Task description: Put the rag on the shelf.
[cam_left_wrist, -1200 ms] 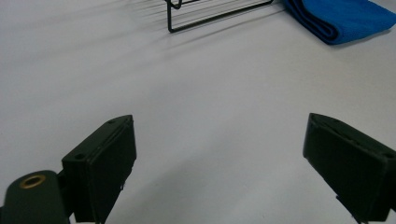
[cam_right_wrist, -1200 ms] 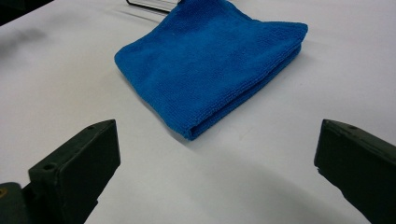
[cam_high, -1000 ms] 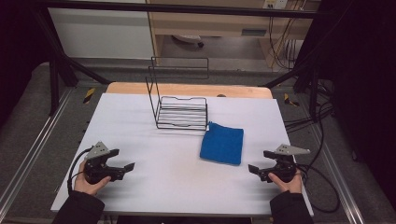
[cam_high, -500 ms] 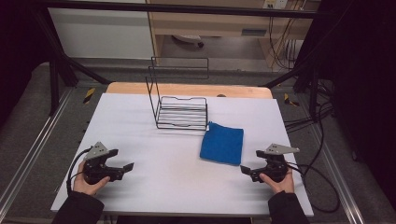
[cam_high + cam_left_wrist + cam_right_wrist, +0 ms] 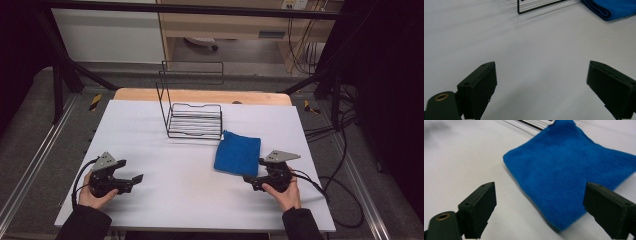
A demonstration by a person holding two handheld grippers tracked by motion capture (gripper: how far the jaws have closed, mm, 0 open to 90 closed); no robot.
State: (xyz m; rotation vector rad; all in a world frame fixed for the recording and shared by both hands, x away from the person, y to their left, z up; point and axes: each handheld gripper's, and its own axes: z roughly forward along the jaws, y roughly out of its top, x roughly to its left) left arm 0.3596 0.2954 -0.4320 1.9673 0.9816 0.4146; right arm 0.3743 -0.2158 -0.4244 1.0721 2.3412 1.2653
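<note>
From the high view, the folded blue plush cloth lay right of centre on the white table, its long axis running near-to-far, just near the black wire rack. The right gripper, its jaws wide but just closing with nothing between them, sat at the cloth's near right corner; the left gripper gaped too. In the left gripper view the cloth was cut off at the top edge. In the right gripper view a cloth corner pointed nearward, blurred.

We held our left gripper with its two black fingers wide apart over the bare white counter; ahead lay a folded blue cloth and a black wire rack.

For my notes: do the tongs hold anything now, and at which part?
Nothing is held. The right tongs stand open before the cloth; the left tongs are open too.
</note>
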